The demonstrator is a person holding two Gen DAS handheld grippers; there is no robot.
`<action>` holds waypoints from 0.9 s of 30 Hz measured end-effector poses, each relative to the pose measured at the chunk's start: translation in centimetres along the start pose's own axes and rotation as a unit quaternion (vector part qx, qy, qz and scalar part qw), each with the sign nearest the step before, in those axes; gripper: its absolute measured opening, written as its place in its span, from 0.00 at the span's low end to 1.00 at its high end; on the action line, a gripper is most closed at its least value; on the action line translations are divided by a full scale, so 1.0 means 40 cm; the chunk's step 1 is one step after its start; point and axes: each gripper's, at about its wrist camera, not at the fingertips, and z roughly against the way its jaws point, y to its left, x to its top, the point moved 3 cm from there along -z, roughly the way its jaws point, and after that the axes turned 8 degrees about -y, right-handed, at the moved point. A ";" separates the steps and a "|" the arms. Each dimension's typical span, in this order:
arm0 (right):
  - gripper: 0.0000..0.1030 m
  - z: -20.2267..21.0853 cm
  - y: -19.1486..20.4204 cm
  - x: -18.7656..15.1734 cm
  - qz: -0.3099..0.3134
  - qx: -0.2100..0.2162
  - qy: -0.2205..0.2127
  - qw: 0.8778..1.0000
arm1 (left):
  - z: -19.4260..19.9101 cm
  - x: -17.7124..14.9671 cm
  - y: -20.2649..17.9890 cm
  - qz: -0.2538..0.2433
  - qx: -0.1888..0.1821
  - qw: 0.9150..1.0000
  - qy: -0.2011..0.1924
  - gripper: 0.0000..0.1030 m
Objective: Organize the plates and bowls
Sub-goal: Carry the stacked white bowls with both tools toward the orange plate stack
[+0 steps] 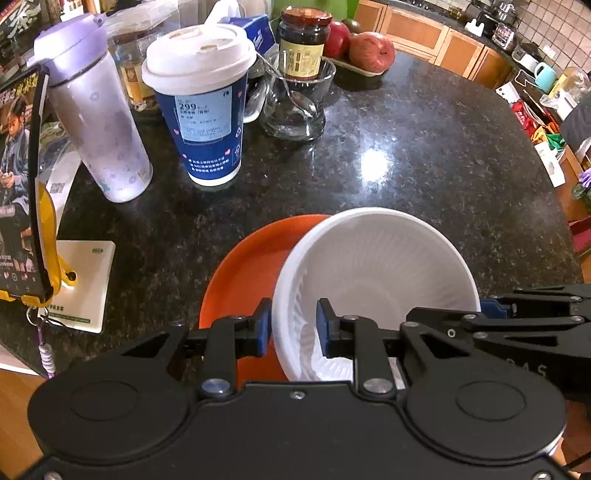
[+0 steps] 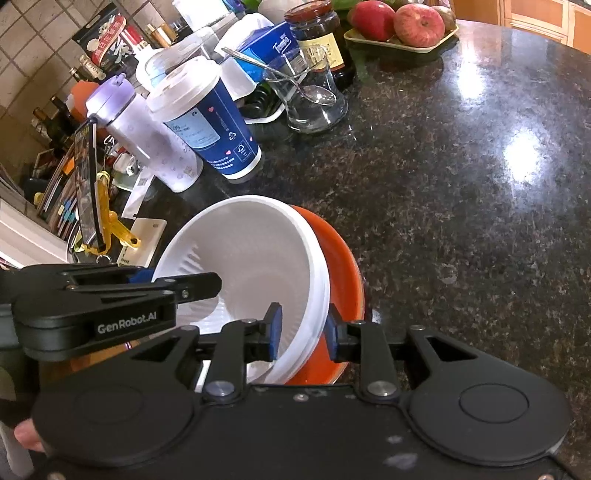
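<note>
A dark speckled granite counter fills both views, with wooden kitchen cabinets beyond it and tiled wall to the left in the right wrist view.

The left gripper has its blue pads partly closed across the near-left rim of the white bowl, one pad outside the wall and one inside, clamped on it. The right gripper straddles the bowl's opposite rim the same way; its right pad sits in the narrow space between the white bowl and the orange dish, and whether both pads press firmly cannot be told, since a small gap shows beside the right one.

The white bowl is ribbed inside, empty, and rests tilted in the orange dish, at the near edge of the counter.

At the far left stand one lilac bottle, one blue paper cup with a white lid, and one clear glass holding a spoon. Behind the glass is one dark jar. A tray further back carries apples, at least two. A phone on a yellow stand is at the left edge.
</note>
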 end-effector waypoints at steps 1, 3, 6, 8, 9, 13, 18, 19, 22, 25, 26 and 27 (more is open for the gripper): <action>0.28 0.001 -0.001 0.000 0.001 -0.001 -0.001 1.000 | 0.002 0.001 0.000 0.000 -0.001 1.000 -0.002 0.31; 0.30 0.002 -0.003 0.002 0.003 0.000 -0.002 1.000 | 0.006 0.003 -0.001 0.001 -0.001 1.000 -0.004 0.31; 0.30 0.003 -0.002 0.004 0.006 0.008 -0.003 1.000 | 0.007 0.002 0.000 0.004 0.004 1.000 -0.006 0.31; 0.31 0.006 -0.002 0.006 0.010 0.009 -0.005 1.000 | 0.009 -0.001 -0.001 0.006 0.006 1.000 -0.007 0.31; 0.32 0.008 -0.001 0.008 0.013 0.009 -0.008 1.000 | 0.011 -0.001 -0.001 0.006 0.008 1.000 -0.009 0.31; 0.34 0.022 -0.005 0.015 0.017 0.014 -0.015 1.000 | 0.020 -0.001 0.004 0.013 0.016 1.000 -0.016 0.31; 0.35 0.029 -0.006 0.017 0.023 0.021 -0.017 0.999 | 0.030 -0.003 0.009 0.024 0.023 0.999 -0.021 0.31; 0.35 0.029 -0.002 0.017 0.028 0.022 -0.017 0.999 | 0.031 -0.003 0.009 0.024 0.024 0.999 -0.022 0.31; 0.35 0.027 0.007 0.016 0.033 0.029 -0.013 0.999 | 0.033 -0.005 0.006 0.024 0.024 0.999 -0.022 0.31; 0.35 0.022 0.017 0.016 0.039 0.031 -0.012 0.999 | 0.035 -0.007 0.009 0.033 0.027 0.999 -0.020 0.31; 0.35 0.020 0.020 0.017 0.041 0.032 -0.013 0.999 | 0.035 -0.008 0.012 0.035 0.029 0.999 -0.021 0.31; 0.35 0.019 0.021 0.017 0.042 0.034 -0.012 0.998 | 0.036 -0.009 0.015 0.037 0.031 0.999 -0.022 0.31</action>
